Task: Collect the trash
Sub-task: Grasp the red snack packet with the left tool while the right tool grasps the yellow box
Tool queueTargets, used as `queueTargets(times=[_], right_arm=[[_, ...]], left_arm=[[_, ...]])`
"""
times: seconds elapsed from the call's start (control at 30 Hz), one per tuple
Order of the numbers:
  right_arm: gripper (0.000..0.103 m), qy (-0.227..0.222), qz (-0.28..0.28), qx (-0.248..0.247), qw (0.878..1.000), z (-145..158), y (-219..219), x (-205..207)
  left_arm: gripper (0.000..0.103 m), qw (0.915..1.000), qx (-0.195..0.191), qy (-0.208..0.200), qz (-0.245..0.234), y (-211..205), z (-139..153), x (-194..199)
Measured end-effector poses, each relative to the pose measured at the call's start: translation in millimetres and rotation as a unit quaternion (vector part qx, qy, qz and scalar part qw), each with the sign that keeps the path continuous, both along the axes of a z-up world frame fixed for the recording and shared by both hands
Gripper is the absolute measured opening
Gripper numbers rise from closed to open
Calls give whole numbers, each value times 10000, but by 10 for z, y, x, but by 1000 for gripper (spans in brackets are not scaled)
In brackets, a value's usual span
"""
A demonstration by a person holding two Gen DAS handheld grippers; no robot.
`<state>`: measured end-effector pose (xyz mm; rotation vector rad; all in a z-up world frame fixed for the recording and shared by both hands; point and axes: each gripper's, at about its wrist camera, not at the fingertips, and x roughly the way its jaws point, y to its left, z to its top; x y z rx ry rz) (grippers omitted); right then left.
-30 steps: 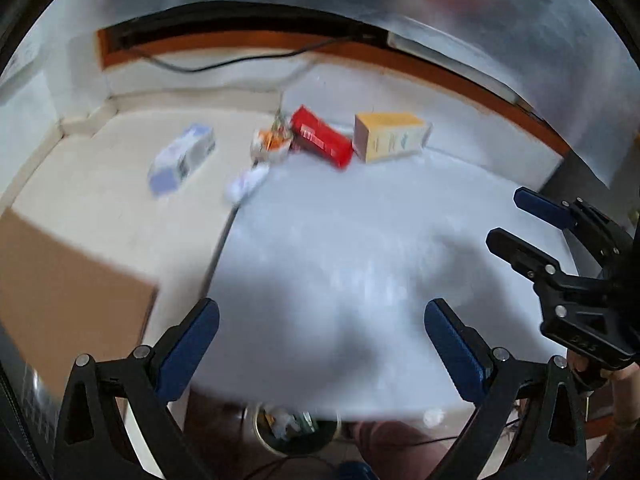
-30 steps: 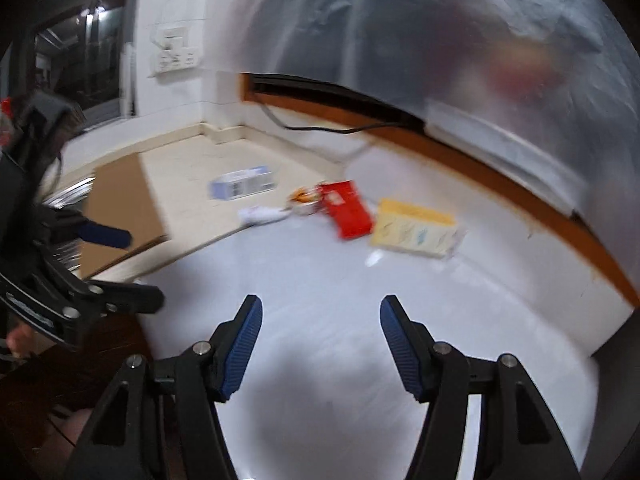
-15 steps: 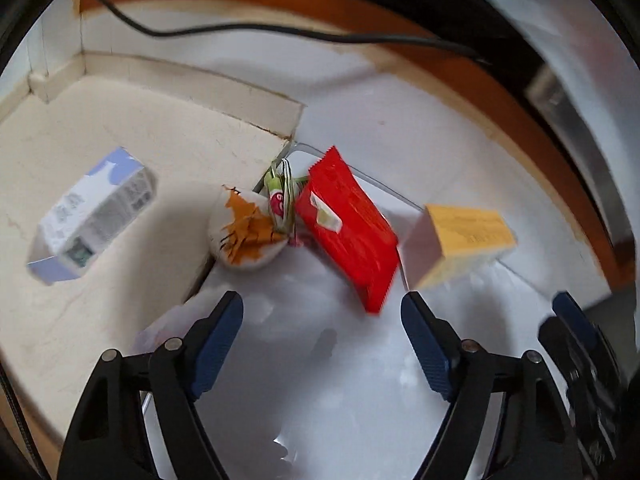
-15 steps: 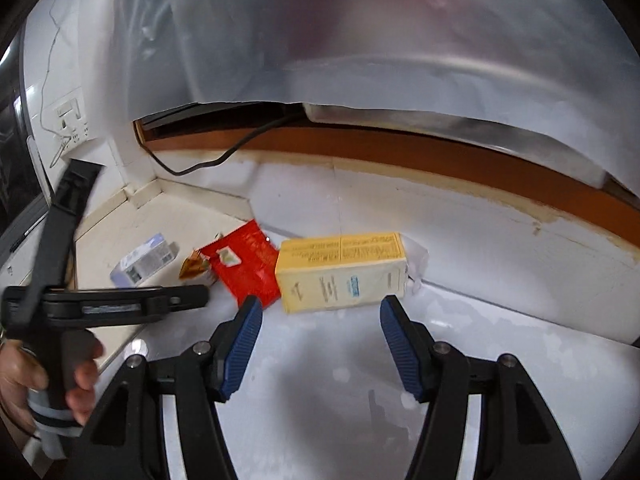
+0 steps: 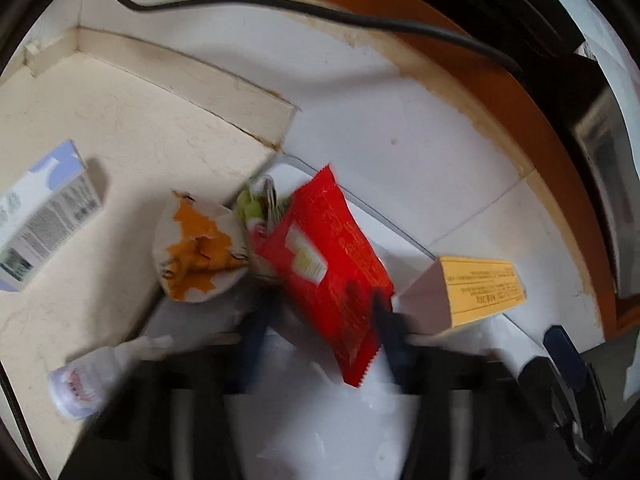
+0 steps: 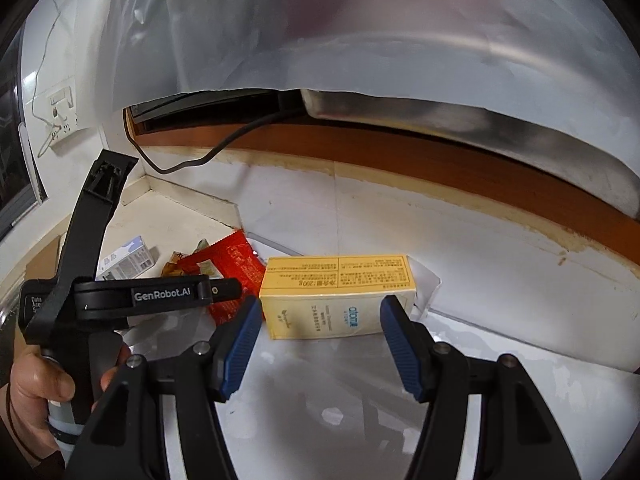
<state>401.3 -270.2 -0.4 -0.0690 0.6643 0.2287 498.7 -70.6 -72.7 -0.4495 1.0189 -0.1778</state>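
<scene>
A red snack wrapper (image 5: 332, 264) lies on the white surface; my left gripper (image 5: 320, 320), blurred by motion, is open with its fingers on either side of the wrapper's lower end. A yellow carton (image 6: 336, 296) lies on its side; my right gripper (image 6: 320, 344) is open just in front of it, fingers level with its two ends. The carton also shows in the left wrist view (image 5: 472, 292). A torn orange-and-white lid (image 5: 200, 252), a green scrap (image 5: 252, 208), a small white bottle (image 5: 92, 380) and a blue-and-white box (image 5: 44, 220) lie nearby.
A black cable (image 5: 320, 12) runs along the back wall above an orange-brown strip (image 6: 440, 160). A beige ledge (image 5: 100, 120) adjoins the white surface at a raised step. A large translucent plastic bag (image 6: 360, 40) hangs overhead. A wall socket (image 6: 60, 116) is at left.
Both grippers have moved forward toward the trash. The left now straddles the red wrapper with its fingers drawing closer together; the right has come up close to the yellow carton.
</scene>
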Motion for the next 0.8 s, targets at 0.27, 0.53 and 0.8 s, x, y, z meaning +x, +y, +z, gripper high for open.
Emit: queueTargets(times=[0.27, 0.53, 0.8], right_arm=[[62, -171, 87, -468, 9987, -102, 244, 54], [62, -488, -5, -1334, 9899, -215, 696, 170], [44, -449, -536, -2531, 9649, -443, 995, 338]], left_arm=[[6, 9969, 390, -670, 120, 34, 159, -363], [6, 9938, 605, -869, 334, 219, 367, -782], [6, 9935, 681, -888, 208, 324, 508, -963]])
